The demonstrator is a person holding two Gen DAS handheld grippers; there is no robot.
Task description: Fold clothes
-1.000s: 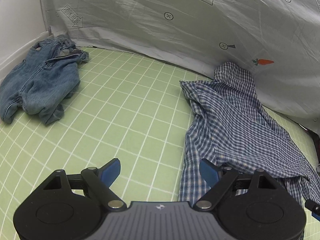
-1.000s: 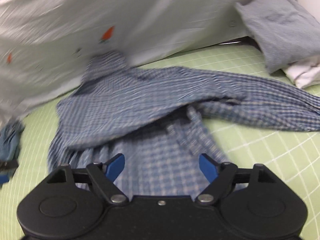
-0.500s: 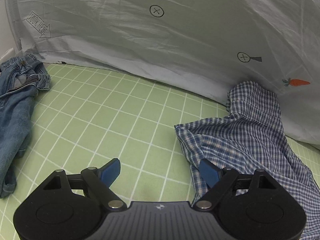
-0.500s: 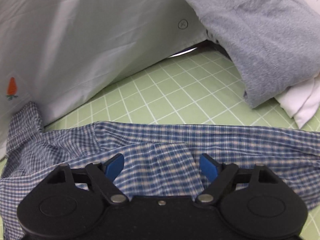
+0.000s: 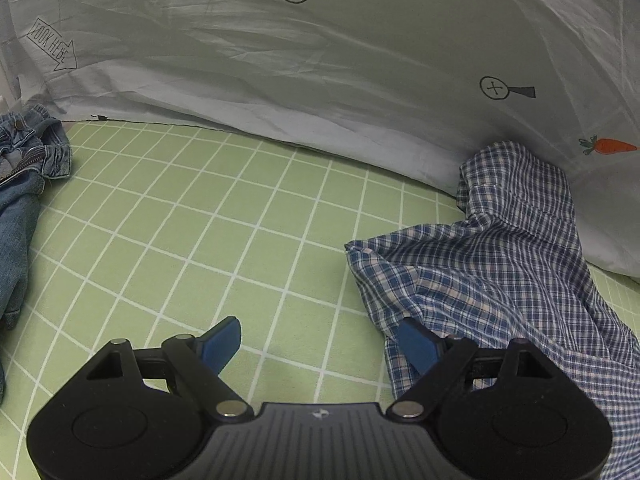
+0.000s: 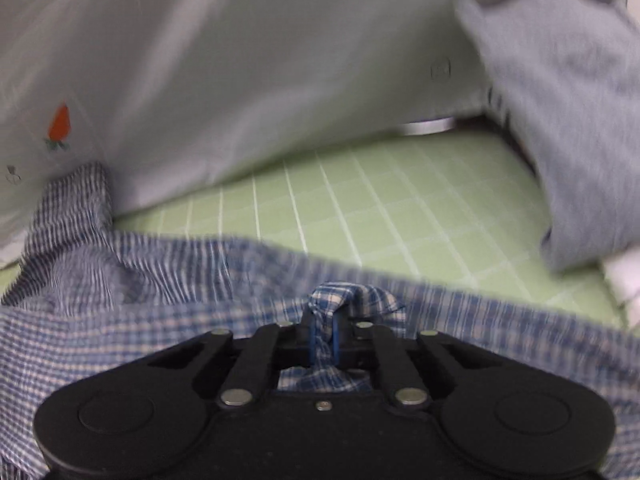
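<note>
Early stage: shirt (image 5: 500, 280) lies crumpled right of frame, no fold made; right gripper (image 6: 323, 338) closing, pinching shirt fabric; left gripper (image 5: 318, 344) spread wide, empty; jeans (image 5: 20, 200) at left edge unfolded
</note>
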